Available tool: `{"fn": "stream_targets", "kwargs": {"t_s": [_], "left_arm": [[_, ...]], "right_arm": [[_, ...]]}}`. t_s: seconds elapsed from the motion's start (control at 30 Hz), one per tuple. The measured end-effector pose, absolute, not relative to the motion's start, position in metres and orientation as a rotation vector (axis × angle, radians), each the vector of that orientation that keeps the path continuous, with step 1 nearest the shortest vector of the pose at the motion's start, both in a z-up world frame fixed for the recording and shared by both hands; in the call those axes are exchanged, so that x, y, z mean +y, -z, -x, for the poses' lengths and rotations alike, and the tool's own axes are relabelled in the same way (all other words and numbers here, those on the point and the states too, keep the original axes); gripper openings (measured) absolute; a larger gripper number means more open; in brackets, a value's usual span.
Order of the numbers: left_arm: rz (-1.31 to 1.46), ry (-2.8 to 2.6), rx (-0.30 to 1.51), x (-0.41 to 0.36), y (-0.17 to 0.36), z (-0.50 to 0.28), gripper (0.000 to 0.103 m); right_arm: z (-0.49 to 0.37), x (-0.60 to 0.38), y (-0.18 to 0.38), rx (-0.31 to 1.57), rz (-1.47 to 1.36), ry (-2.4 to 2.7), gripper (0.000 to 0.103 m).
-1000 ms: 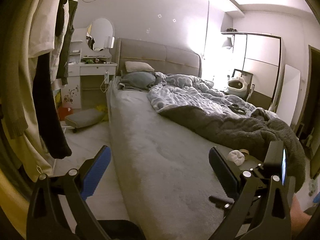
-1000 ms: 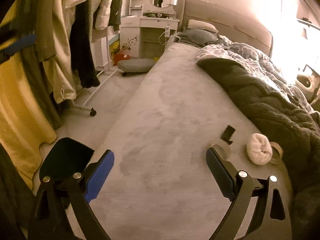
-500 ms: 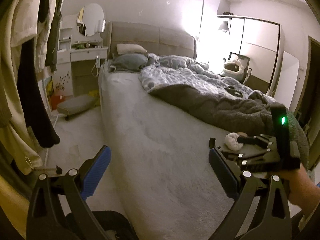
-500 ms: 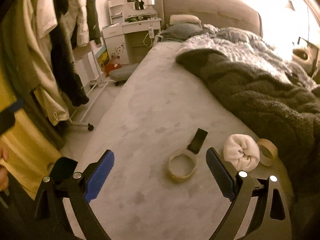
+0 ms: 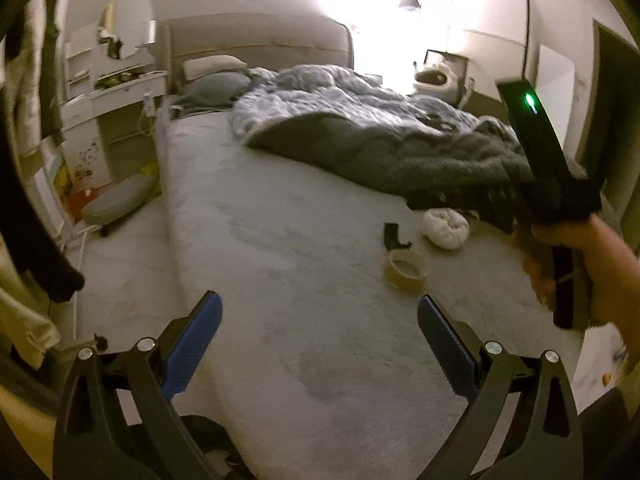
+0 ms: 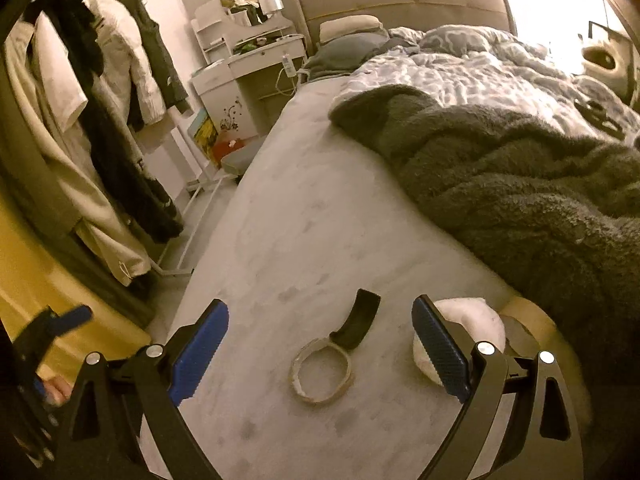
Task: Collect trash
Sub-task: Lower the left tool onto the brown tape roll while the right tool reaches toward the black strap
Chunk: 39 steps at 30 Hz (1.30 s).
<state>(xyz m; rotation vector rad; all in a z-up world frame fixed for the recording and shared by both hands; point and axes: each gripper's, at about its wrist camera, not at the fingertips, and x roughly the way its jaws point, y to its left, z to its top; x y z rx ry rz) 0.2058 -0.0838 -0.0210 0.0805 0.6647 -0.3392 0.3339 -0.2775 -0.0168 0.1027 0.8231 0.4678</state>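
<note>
An empty tape ring [image 6: 322, 374] lies on the grey bed sheet [image 6: 304, 208], directly between the spread fingers of my right gripper [image 6: 320, 354], which hovers open just above it. A black curved strip [image 6: 358, 320] touches the ring's far side. A white crumpled wad [image 6: 476, 324] sits behind the right finger, with a tan tape roll [image 6: 528, 320] beside it. My left gripper [image 5: 320, 344] is open over bare sheet, short of the ring [image 5: 405, 270], the strip [image 5: 394, 236] and the wad [image 5: 445, 227].
A dark fleecy blanket [image 6: 520, 184] and a patterned duvet [image 5: 344, 96] cover the bed's right half. Clothes hang on a rack [image 6: 100, 128] to the left. A white dressing table [image 5: 116, 92] stands by the headboard. A hand [image 5: 600, 272] holds the right gripper's housing [image 5: 552, 168].
My right gripper has moved forward and down, so the tape ring now lies between its fingers. The left view has closed in on the bed, and the right gripper's housing has risen in it.
</note>
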Motion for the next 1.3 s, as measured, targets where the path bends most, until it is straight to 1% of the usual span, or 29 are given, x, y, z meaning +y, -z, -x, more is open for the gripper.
{"fn": "stream_targets", "kwargs": {"t_s": [0.07,0.13,0.33,0.7,0.8,0.83,1.07,1.2,1.27,1.3], "left_arm": [[-0.115,0.365,0.669,-0.095,0.027,-0.211,0.099],[-0.130,0.390,0.672,-0.102,0.032,-0.214,0.099],[-0.150,0.471,0.683,-0.130,0.050,-0.226,0.098],[-0.108,0.505,0.732,-0.160,0.077,-0.261,0.098],[-0.102,0.520,0.733,-0.165,0.084,-0.269,0.092],[-0.100,0.522,0.731,-0.167,0.086,-0.272,0.088],[-0.096,0.529,0.739,-0.176,0.092,-0.287,0.080],[-0.114,0.548,0.741,-0.185,0.095,-0.293,0.078],[-0.118,0.553,0.752,-0.189,0.099,-0.298,0.072],[-0.122,0.553,0.758,-0.190,0.101,-0.300,0.071]], "right_arm": [[-0.340,-0.281,0.020,0.837,-0.114,-0.474,0.082],[-0.344,-0.283,0.024,0.854,-0.130,-0.481,0.077],[-0.355,-0.277,0.034,0.884,-0.158,-0.525,0.070],[-0.368,-0.263,0.056,0.951,-0.164,-0.471,0.062],[-0.371,-0.264,0.060,0.964,-0.178,-0.446,0.060],[-0.373,-0.266,0.062,0.975,-0.190,-0.435,0.059],[-0.379,-0.276,0.070,1.017,-0.248,-0.403,0.052],[-0.380,-0.274,0.072,1.023,-0.247,-0.401,0.051],[-0.382,-0.273,0.075,1.034,-0.246,-0.393,0.049],[-0.383,-0.273,0.077,1.037,-0.251,-0.391,0.049]]}}
